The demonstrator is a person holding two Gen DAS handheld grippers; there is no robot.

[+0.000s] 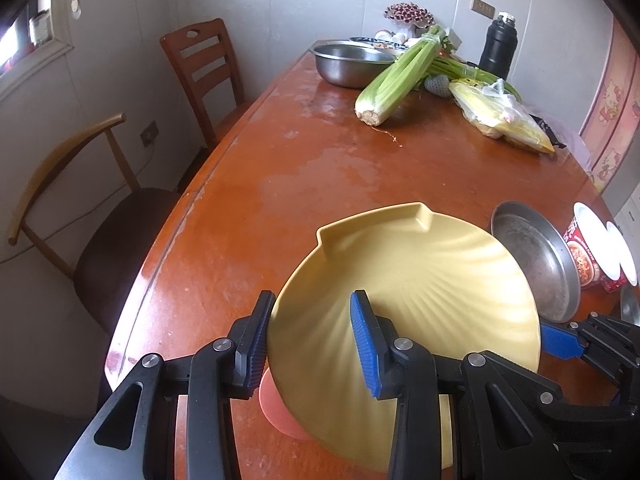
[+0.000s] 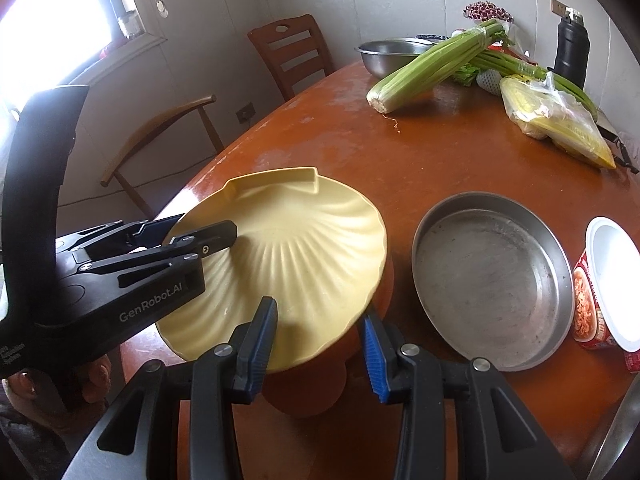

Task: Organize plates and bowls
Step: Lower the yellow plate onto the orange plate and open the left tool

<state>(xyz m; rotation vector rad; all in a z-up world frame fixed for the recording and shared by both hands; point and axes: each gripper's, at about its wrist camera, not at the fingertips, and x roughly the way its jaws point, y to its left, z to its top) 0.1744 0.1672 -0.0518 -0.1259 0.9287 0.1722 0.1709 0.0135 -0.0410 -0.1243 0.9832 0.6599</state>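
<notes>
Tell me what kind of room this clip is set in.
Likely a home dining room or eat-in kitchen: a wooden dining table with chairs, celery and a steel bowl on it.

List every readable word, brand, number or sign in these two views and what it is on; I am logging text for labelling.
"GenRobot.AI": on the black body of the left gripper, seen in the right wrist view.
More small white lettering on that gripper's handle: too small and cut off to read.
Red characters on the instant noodle cup: too blurred to read.
Cartoon print on the pink panel: no legible words.
Yellow plate, metal pan, black flask: no text seen.
</notes>
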